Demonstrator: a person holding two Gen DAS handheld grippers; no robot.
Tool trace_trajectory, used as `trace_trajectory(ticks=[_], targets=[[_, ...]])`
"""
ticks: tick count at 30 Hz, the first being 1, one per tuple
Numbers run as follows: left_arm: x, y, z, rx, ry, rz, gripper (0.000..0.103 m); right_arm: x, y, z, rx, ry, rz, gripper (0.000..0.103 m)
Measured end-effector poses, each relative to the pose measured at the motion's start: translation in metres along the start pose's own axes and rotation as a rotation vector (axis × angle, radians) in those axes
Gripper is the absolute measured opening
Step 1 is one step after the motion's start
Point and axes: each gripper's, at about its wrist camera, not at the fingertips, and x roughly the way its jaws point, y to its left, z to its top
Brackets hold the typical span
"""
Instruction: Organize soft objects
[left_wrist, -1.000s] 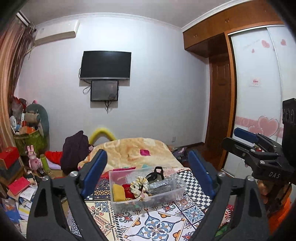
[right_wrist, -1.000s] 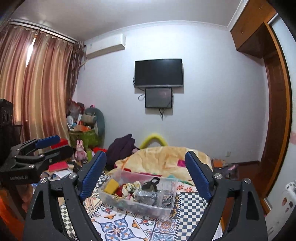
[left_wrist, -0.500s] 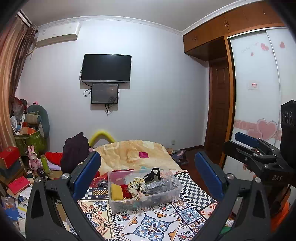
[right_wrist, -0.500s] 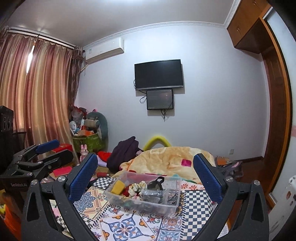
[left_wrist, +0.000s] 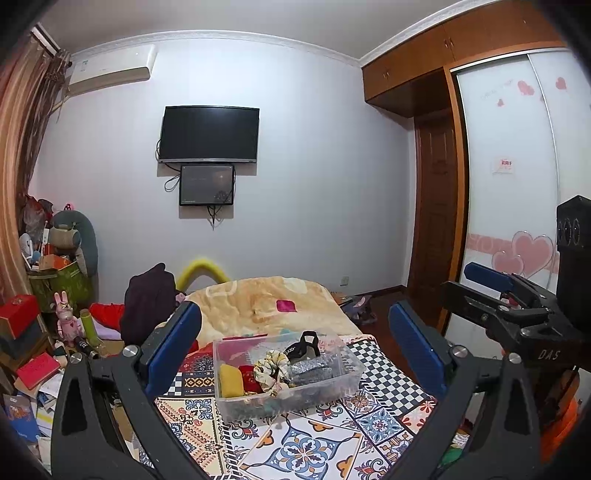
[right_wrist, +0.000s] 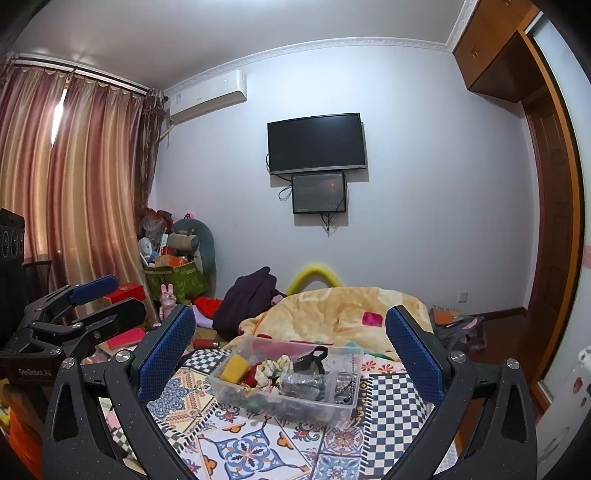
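Both claws are spread wide and hold nothing: the left gripper (left_wrist: 295, 341) and the right gripper (right_wrist: 291, 341), each with ribbed blue pads, hang above a clear plastic rectangular bin (left_wrist: 343, 391) (right_wrist: 332, 404). It sits on a glossy patterned patchwork bedcover (left_wrist: 314, 446) (right_wrist: 243, 450), holding a yellow sponge-like block (left_wrist: 230, 380) (right_wrist: 234, 367), a floral fabric scrunchie (left_wrist: 271, 365) (right_wrist: 271, 367) and a crinkled silver pouch (left_wrist: 308, 369) (contents beneath are too jumbled to tell). A rumpled fleecy peach blanket (left_wrist: 266, 301) (right_wrist: 340, 306) lies behind.

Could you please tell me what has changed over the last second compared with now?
Both grippers, left and right, opened wider and tilted upward, so more ceiling shows. Neither took hold of anything. The clear bin of soft items stayed put on the patterned bedspread.
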Motion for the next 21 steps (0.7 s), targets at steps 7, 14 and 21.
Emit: trace_trajectory(ticks=[7,14,21], targets=[[0.0002,0.0002,-0.0004,-0.003,0.002,-0.001,0.103,-0.0003,-0.0016,-0.0001,0.007,0.005,0.004,0.103],[0.0009,0.0033,-0.003,-0.007,0.006,-0.003,0.103,-0.0004,-0.0017,-0.0013,0.003,0.009,0.004,0.103],[-0.0002,0.0046,-0.0038,-0.007,0.008,-0.006,0.103,-0.0005,-0.001,-0.0014,0.0,0.011,0.007,0.103]])
